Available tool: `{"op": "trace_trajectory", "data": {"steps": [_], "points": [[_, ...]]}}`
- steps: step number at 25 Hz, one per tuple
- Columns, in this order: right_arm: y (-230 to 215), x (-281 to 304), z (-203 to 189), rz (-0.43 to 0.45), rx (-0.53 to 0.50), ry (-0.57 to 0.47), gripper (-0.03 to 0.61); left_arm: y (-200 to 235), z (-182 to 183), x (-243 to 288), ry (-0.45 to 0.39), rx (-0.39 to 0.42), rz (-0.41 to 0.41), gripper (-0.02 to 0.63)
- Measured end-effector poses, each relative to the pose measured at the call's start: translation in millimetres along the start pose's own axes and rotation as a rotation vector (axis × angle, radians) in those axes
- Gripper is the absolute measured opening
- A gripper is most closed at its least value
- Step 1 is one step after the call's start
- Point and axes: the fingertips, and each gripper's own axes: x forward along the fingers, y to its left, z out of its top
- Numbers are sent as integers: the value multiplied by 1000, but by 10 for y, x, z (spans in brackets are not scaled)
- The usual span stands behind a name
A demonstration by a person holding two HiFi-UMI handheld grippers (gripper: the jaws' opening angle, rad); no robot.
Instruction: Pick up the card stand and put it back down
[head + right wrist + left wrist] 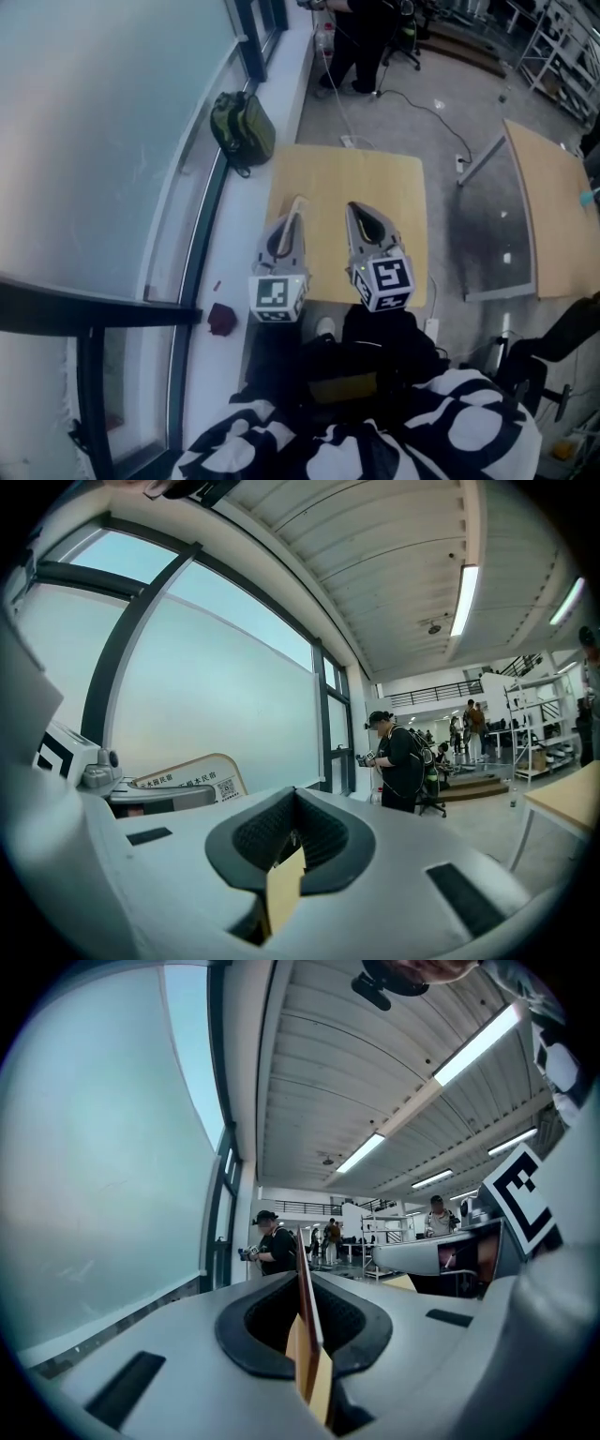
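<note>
The card stand (pixel 290 228) is a thin wooden board with a rounded top. It stands edge-on between the jaws of my left gripper (pixel 292 214), which is shut on it above the light wooden table (pixel 398 202). In the left gripper view the card stand (pixel 304 1321) runs as a narrow strip up through the shut left gripper (pixel 302 1274). The right gripper view shows its printed face (pixel 192 779) off to the left. My right gripper (pixel 359 214) hovers beside the left one, shut with nothing in it; the right gripper (pixel 295 797) has its tips together.
A green backpack (pixel 243 129) lies on the window ledge at the far left, and a small dark red thing (pixel 222 320) sits nearer on it. A second table (pixel 555 211) stands to the right. A person (pixel 362 42) stands beyond the table, near a floor cable (pixel 412 101).
</note>
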Motion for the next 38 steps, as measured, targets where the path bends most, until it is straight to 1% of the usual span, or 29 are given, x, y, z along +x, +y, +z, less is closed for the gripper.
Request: {"op": "trace_trajectory", "data": {"steps": [4, 11, 15, 19, 24, 27, 31, 35, 38], "points": [[176, 101, -109, 52, 0, 25, 14, 182, -157, -138, 29, -26, 38, 21], [414, 239, -380, 134, 13, 91, 14, 488, -535, -370, 100, -72, 92, 21], [496, 301, -564, 171, 28, 130, 13, 626, -863, -470, 164, -87, 105, 21], [556, 418, -778, 219, 38, 174, 14, 852, -1213, -506, 229, -114, 131, 21], [456, 499, -987, 224, 49, 228, 14, 1120, -1527, -508, 290, -112, 147, 21], [353, 567, -1122, 217, 57, 259, 14, 1281, -1688, -444, 321, -104, 137, 21], [266, 682, -1281, 232, 69, 295, 14, 1469, -1873, -287, 343, -114, 99, 21], [192, 842, -1382, 259, 75, 309, 14, 1585, -2042, -17, 365, -116, 40, 21], [172, 992, -1460, 288, 75, 312, 14, 1653, -2169, 224, 379, -109, -20, 21]]}}
